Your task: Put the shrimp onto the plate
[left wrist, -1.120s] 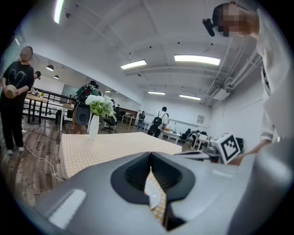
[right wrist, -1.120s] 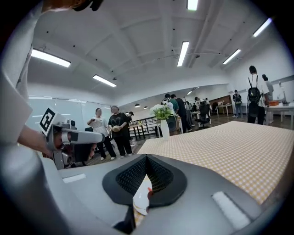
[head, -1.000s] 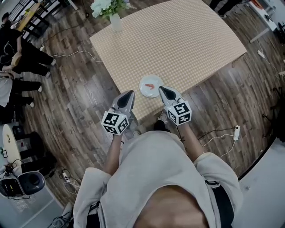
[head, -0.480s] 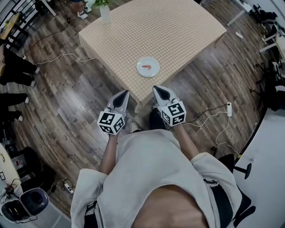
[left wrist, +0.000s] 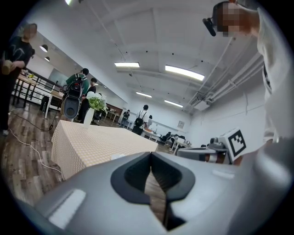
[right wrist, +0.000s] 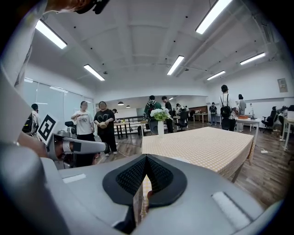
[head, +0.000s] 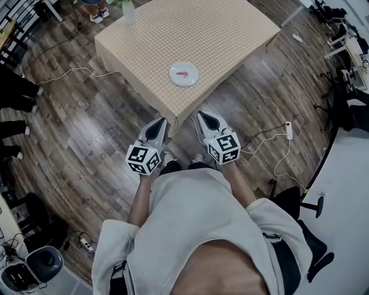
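At the far left of the head view we see the dark legs of bystanders (head: 14,92) on the wooden floor (head: 86,132). A white cable (head: 69,72) trails across the boards toward the desk (head: 230,29). The desk, under a checked cloth, fills the upper middle of the frame, and a vase (head: 130,11) of flowers stands at its upper left corner. The white plate (head: 190,80) sits near the desk's lower edge, and the shrimp (head: 183,73) lies on it, close to its centre.

Below the desk, in mid-frame, we hold the left gripper (head: 160,121) over the floor, well apart from the plate. In the left gripper view its fingers (left wrist: 133,174) meet at the tips with nothing between them. The desk's lower corner falls between the two gripper tips. Just to the right, the right gripper (head: 202,115) also hangs over the floor. In the right gripper view its fingers (right wrist: 131,176) are likewise closed on nothing.

Further right a white power strip (head: 287,129) and its cord lie on the boards, and a dark office chair (head: 305,207) stands at the lower right.
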Action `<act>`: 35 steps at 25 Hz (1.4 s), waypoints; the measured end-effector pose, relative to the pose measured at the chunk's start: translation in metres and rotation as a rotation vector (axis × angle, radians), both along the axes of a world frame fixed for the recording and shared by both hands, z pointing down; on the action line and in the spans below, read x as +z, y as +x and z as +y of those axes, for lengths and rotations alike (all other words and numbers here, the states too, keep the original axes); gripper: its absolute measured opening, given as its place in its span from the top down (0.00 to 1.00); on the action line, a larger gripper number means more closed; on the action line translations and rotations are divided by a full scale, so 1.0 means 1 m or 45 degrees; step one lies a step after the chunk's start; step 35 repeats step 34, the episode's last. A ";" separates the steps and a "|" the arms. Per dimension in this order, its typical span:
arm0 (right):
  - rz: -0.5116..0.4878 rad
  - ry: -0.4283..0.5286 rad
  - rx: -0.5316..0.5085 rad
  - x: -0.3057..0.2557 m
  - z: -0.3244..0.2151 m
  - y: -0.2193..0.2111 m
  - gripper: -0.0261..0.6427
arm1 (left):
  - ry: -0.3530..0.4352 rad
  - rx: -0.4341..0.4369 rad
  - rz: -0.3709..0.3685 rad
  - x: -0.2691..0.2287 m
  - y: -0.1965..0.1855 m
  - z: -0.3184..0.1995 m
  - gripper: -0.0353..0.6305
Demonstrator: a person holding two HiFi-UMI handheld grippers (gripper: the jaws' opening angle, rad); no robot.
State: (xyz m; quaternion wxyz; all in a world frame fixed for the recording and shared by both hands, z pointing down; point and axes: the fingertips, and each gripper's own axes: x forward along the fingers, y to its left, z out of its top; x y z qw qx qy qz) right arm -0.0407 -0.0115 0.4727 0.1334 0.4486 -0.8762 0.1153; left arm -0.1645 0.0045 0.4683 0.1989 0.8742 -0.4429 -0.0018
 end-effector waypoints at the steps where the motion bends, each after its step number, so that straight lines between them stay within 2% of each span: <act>1: 0.001 0.003 -0.005 -0.001 0.004 0.004 0.97 | 0.001 -0.005 0.000 -0.001 0.003 0.004 0.93; 10: -0.013 0.003 -0.056 0.001 0.038 0.049 0.97 | 0.003 -0.049 -0.028 -0.005 0.055 0.038 0.93; 14: -0.037 -0.006 -0.077 0.005 0.063 0.068 0.97 | 0.004 -0.081 -0.052 -0.006 0.075 0.069 0.93; 25: -0.078 0.038 -0.152 0.001 0.109 0.097 0.97 | 0.059 -0.158 -0.097 -0.016 0.107 0.123 0.93; 35: -0.096 0.077 -0.161 -0.005 0.128 0.112 0.97 | 0.111 -0.148 -0.096 -0.027 0.136 0.145 0.93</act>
